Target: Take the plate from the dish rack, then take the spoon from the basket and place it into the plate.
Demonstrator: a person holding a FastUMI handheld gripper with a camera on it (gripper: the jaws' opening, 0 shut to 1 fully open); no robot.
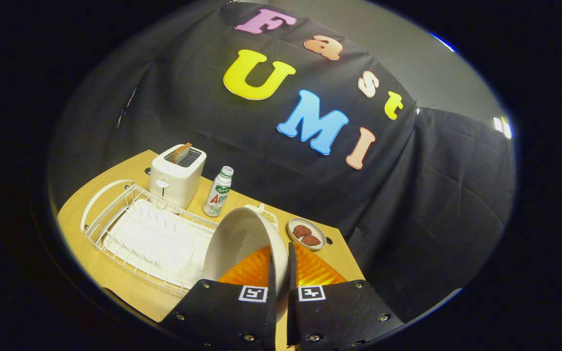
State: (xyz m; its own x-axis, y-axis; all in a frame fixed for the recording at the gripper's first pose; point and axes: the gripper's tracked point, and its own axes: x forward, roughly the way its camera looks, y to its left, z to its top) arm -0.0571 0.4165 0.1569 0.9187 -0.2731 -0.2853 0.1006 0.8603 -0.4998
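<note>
My gripper (281,258) is shut on the rim of a white plate (237,243). The plate stands on edge between the fingers and is held above the wooden table (115,278). Its hollow side faces the white wire dish rack (139,234). The rack lies to the left of the fingers and holds no dishes. A small white basket (265,213) peeks out from behind the plate's top edge; I cannot see a spoon in it.
A white toaster (177,175) with a slice of bread stands behind the rack. A small white bottle (218,191) stands beside it. A little dish with brown food (306,234) sits just beyond the fingers near the table's right edge.
</note>
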